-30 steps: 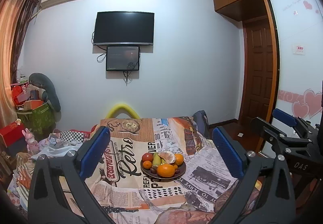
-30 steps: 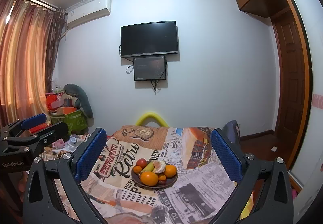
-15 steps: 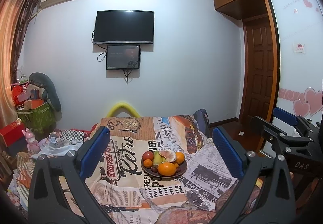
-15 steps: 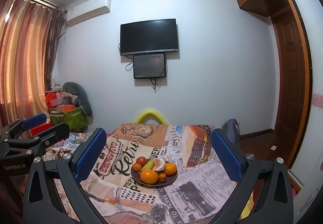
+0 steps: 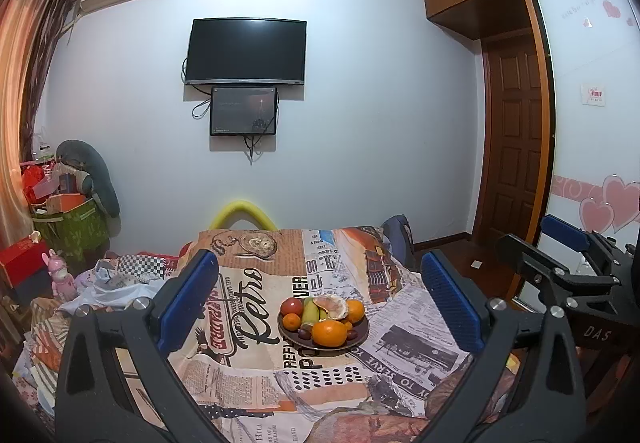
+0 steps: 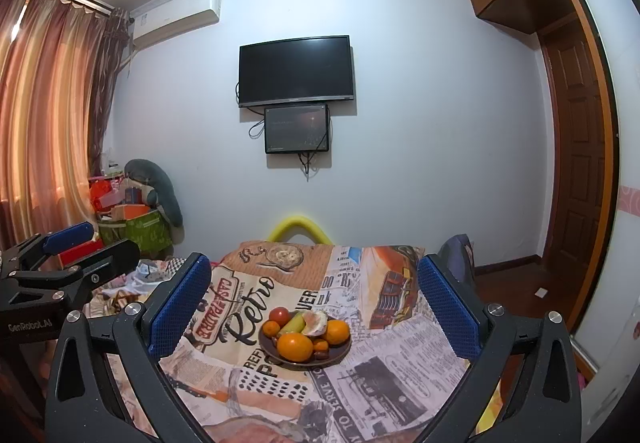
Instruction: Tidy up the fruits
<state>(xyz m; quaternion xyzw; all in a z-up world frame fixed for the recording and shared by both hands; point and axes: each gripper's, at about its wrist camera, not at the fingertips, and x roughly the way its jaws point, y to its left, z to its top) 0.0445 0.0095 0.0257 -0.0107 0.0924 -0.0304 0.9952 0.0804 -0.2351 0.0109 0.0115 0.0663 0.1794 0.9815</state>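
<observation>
A dark round plate (image 5: 362,335) sits mid-table with oranges (image 5: 329,333), a red tomato-like fruit (image 5: 291,306), a green banana (image 5: 309,313), a peeled orange (image 5: 330,305) and small dark fruits. It also shows in the right wrist view (image 6: 340,357), with an orange (image 6: 295,347) in front. My left gripper (image 5: 318,303) is open and empty, held above the table's near side, with the plate seen between its blue pads. My right gripper (image 6: 314,305) is open and empty, likewise short of the plate. Each gripper shows at the edge of the other's view.
The table wears a newspaper-print cloth (image 5: 248,307). A yellow chair back (image 5: 243,213) stands at its far end, a dark chair (image 5: 398,239) at the right. Cluttered boxes and a green bin (image 5: 68,227) sit left. A wooden door (image 5: 516,147) is right.
Both views have shifted slightly; the plate sits a little higher between the fingers. Both grippers stay open and empty.
</observation>
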